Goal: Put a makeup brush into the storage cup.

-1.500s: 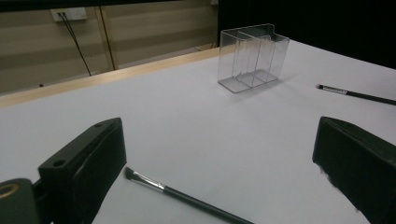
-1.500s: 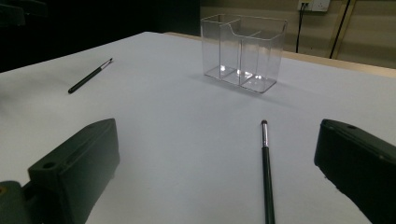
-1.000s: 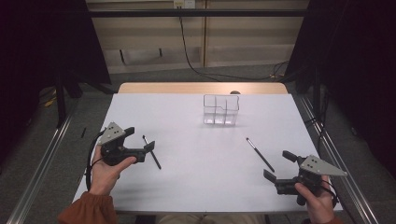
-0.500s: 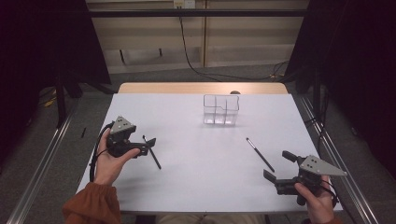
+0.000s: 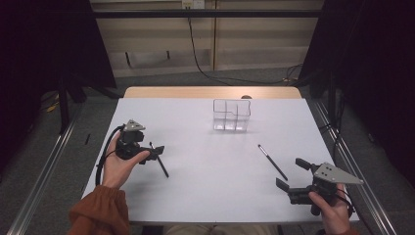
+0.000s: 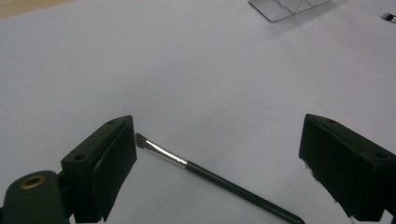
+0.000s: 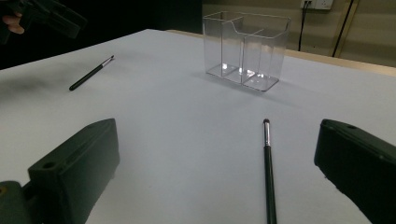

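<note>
Left gripper point(image 6: 219, 172) jaws wide, straddling left brush point(image 6: 215, 179); handle runs diagonally between jaws, bristle tip by one jaw. Right gripper point(image 7: 219, 177) wide, right brush point(image 7: 268, 168) just ahead, lengthwise.

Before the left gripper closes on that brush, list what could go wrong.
1. The left gripper is open, with the thin brush lying flat and slantwise between its jaws; they may pinch only the bristle tip or push it away.
2. The clear organizer looks light; a knock while dropping a brush in could tip it.
</note>
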Action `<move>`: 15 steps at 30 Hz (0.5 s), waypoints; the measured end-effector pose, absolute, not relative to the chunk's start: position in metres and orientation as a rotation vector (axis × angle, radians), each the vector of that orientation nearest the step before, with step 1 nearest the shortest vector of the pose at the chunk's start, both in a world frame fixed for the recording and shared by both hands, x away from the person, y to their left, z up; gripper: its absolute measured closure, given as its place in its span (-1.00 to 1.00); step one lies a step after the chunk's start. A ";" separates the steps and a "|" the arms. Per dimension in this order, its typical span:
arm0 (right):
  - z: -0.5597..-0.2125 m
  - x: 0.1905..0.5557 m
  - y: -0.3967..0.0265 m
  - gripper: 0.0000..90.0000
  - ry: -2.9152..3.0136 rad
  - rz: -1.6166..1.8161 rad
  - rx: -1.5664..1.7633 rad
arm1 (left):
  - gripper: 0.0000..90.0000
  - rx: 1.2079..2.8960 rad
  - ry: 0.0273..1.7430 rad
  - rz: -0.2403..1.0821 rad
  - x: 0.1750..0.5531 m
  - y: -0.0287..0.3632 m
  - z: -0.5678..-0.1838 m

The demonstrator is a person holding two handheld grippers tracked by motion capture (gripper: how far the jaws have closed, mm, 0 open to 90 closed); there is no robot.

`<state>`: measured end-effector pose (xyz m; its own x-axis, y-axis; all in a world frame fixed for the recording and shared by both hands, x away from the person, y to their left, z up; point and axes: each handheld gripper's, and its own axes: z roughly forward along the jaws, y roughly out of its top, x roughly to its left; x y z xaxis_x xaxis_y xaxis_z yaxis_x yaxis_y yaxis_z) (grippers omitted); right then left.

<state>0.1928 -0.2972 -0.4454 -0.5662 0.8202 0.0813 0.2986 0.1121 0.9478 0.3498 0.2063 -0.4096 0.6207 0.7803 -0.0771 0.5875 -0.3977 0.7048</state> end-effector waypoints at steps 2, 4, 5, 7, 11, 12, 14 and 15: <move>-0.445 0.193 -0.297 -1.00 1.928 1.460 1.080 | -0.71 2.184 1.085 0.329 0.352 0.204 -0.411; -0.445 0.193 -0.297 -1.00 1.928 1.461 1.079 | -0.72 2.221 1.109 0.313 0.355 0.203 -0.413; -0.445 0.193 -0.297 -1.00 1.928 1.463 1.080 | -0.72 2.238 1.132 0.291 0.357 0.203 -0.415; -0.445 0.193 -0.297 -1.00 1.929 1.463 1.077 | -0.72 2.250 1.164 0.273 0.358 0.202 -0.417; -0.446 0.193 -0.297 -1.00 1.931 1.462 1.078 | -0.70 2.268 1.217 0.227 0.361 0.203 -0.421; -0.446 0.193 -0.297 -1.00 1.930 1.462 1.078 | -0.70 2.278 1.247 0.207 0.363 0.203 -0.423; -0.446 0.193 -0.297 -1.00 1.930 1.461 1.078 | -0.69 2.285 1.271 0.192 0.364 0.203 -0.424; -0.446 0.193 -0.297 -1.00 1.930 1.459 1.078 | -0.69 2.291 1.285 0.189 0.364 0.203 -0.425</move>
